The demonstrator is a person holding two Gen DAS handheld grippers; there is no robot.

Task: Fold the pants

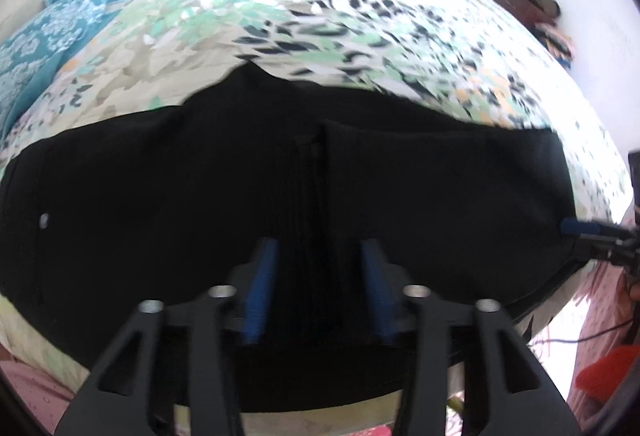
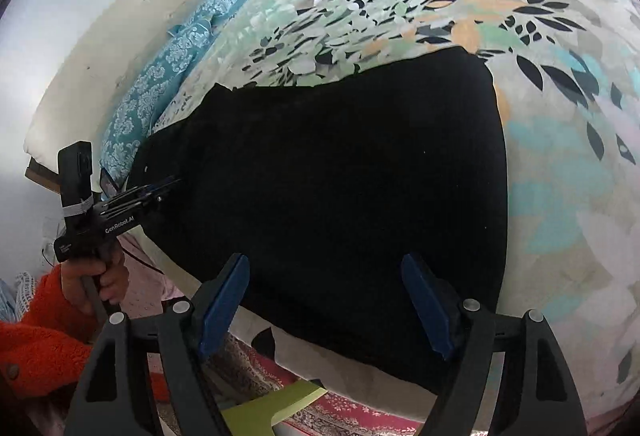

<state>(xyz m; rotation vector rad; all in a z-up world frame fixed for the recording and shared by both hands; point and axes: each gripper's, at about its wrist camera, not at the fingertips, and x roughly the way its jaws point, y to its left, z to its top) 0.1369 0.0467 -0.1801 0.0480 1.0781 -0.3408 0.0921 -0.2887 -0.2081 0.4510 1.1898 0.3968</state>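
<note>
The left wrist view showed the black fabric pants (image 1: 280, 175) spread as a wide dark band across the middle of the frame, lying on the bed's leaf-printed green, white and orange bedsheet (image 1: 360, 27). Their long axis ran from the left edge of that picture to the right edge, crosswise to the way the tongs pointed. The left gripper (image 1: 318, 256), black with blue pads, stood at the lower centre with its jaws apart, the cloth lying beneath and between them; no fold was pinched, as far as I could see. It sat about midway along the garment's near edge.

In the right wrist view the right gripper (image 2: 326, 276) hung at the bottom centre, its blue pads spread wide and nothing caught in them. The pants (image 2: 340, 175) filled the middle of that frame, stretching from the lower right up toward the left, where the left gripper (image 2: 160, 187) and the hand (image 2: 100, 276) holding it, in an orange fuzzy sleeve (image 2: 36, 324), showed at the left edge.

To my eye each tong faced the near hem, the right one toward one end, so the next fold would likely carry the cloth across its long axis.
</note>
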